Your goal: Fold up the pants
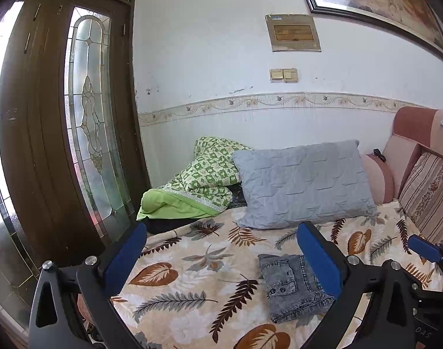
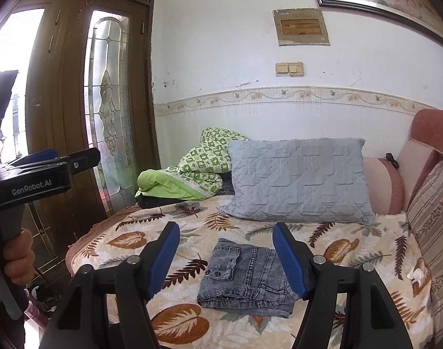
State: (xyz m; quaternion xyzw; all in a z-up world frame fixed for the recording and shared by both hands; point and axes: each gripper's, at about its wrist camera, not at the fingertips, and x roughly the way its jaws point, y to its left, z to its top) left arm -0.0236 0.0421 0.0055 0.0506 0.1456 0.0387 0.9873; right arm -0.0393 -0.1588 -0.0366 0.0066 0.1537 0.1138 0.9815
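The pants (image 2: 247,282) are made of grey denim. They are folded into a small, thick bundle. Two dark buttons and a pocket flap are seen on top. The bundle is laid flat on the bed cover (image 2: 128,241), near the front and about in the middle. The cover is cream, with brown and grey leaves printed on it.

The right gripper (image 2: 225,257) is held above the pants, and nothing is gripped by it. Its jaws are spread wide, and the bundle is seen between the two blue pads. From this view it cannot be told if the pants are touched by the pads.

The left gripper (image 1: 221,258) is held to the left of the pants (image 1: 291,286). Its jaws are spread wide too, and nothing is held in them. One of its blue pads is seen in front of the right edge of the bundle. In the right wrist view, the left gripper's handle is seen gripped by a hand (image 2: 17,258) at the left edge.

A grey quilted pillow (image 2: 300,180) is propped up behind the pants, at the back of the bed. A green checked blanket (image 2: 198,171) is piled just beside the pillow, on its left. A striped cushion (image 2: 433,221) is leaned at the right side. A brown door (image 2: 108,110) with patterned glass is seen to the left of the bed.
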